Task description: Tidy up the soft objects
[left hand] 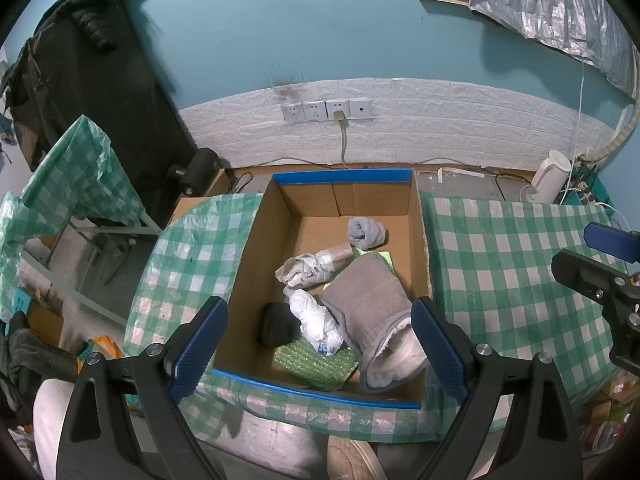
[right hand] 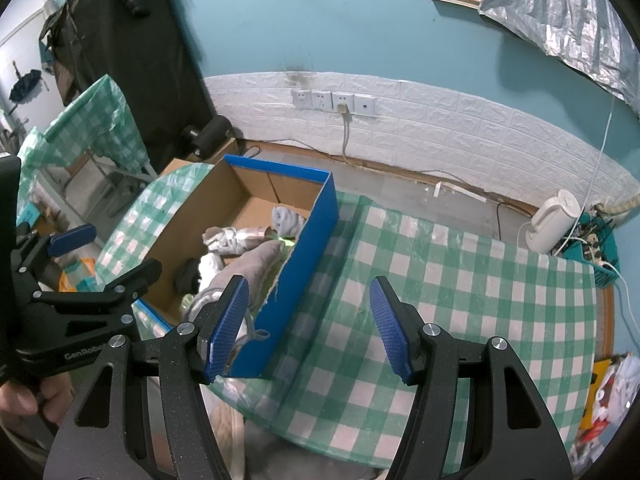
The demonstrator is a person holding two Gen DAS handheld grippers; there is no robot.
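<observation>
With the soft items, among them a grey sock [left hand: 370,312], already in the cardboard box [left hand: 256,264], both the left gripper [left hand: 320,344] and right gripper [right hand: 310,328] hang wide open and empty, so sorting appears finished, pending any unseen items.

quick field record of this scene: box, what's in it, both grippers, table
box: open cardboard box, blue outside, on the table
contents: rolled grey sock, large grey sock, black sock, white plastic bag, crumpled wrap, green pad
left gripper: open, empty, above the box
right gripper: open, empty
table: green checked cloth
</observation>
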